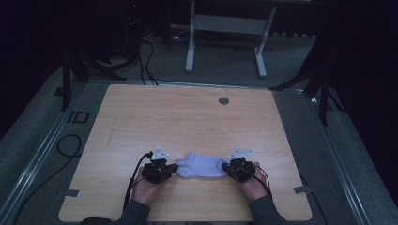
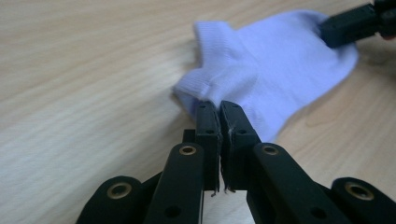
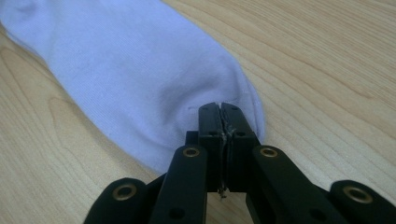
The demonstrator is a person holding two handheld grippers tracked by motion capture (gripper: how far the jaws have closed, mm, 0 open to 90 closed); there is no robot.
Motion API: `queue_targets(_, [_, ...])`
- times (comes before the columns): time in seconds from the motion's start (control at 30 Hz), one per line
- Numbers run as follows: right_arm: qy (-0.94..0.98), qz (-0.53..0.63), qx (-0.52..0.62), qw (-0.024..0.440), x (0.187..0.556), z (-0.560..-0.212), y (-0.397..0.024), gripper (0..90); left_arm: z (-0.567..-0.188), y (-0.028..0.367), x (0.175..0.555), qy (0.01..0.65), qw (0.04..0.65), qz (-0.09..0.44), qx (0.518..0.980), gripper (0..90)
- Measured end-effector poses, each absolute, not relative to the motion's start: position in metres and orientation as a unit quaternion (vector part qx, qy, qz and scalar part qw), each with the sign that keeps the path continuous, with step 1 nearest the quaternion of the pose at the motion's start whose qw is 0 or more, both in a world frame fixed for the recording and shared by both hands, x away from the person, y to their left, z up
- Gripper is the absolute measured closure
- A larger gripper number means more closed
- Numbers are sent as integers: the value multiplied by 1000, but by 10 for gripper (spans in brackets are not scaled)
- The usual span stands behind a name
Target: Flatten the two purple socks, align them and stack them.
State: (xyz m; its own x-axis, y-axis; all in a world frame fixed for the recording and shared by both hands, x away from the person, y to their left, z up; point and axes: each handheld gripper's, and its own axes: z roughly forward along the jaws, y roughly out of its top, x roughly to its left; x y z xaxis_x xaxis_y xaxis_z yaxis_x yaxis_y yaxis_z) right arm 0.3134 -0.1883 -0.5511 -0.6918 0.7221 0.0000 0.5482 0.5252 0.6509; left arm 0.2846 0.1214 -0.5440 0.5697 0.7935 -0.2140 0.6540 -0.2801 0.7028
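While both hands rest low on the near part of the bench (image 1: 187, 117), each tool is clenched on one end of a pale lilac sock (image 1: 202, 166). In the left gripper view, the left tool (image 2: 218, 106) has its two black jaws pressed together with only a thin seam between them, and their tips bite into the folded edge at the sock's cuff end, where the fabric bunches a little. In the right gripper view, the right tool (image 3: 219, 107) is likewise closed tight, its jaws pinching the rounded toe end, with the cloth puckered just ahead of the tips.

The sock lies flat on the wood between the two tools, stretched sideways from one to the other: cuff toward the left tool, toe toward the right. From the left gripper view the right tool shows as a black bar at the far end of the sock, touching it there.

In the high view the left tool (image 1: 174, 168) and the right tool (image 1: 227, 168) sit just beside the sock's two ends, each with a grey three-cornered plate on top and a dark cable trailing back past the hand. The left hand (image 1: 149, 185) and the right hand (image 1: 253, 183) come in from the bottom edge in dark sleeves.

Farther out, the bench is light wood with rounded corners and a small round grommet (image 1: 224, 100) near its far edge. Beyond it stand a white frame (image 1: 225, 28) and dark tripod legs on grey floor.
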Motion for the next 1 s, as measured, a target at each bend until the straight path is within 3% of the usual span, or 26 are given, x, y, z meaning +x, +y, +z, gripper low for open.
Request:
queue_targets(0.7, [841, 354, 378, 154, 308, -548, -190, 883, -536, 134, 285, 457, 404, 129, 782, 814])
queue_targets(1.0, [807, 405, 404, 148, 311, -536, -211, 878, -536, 141, 288, 468, 402, 136, 775, 811])
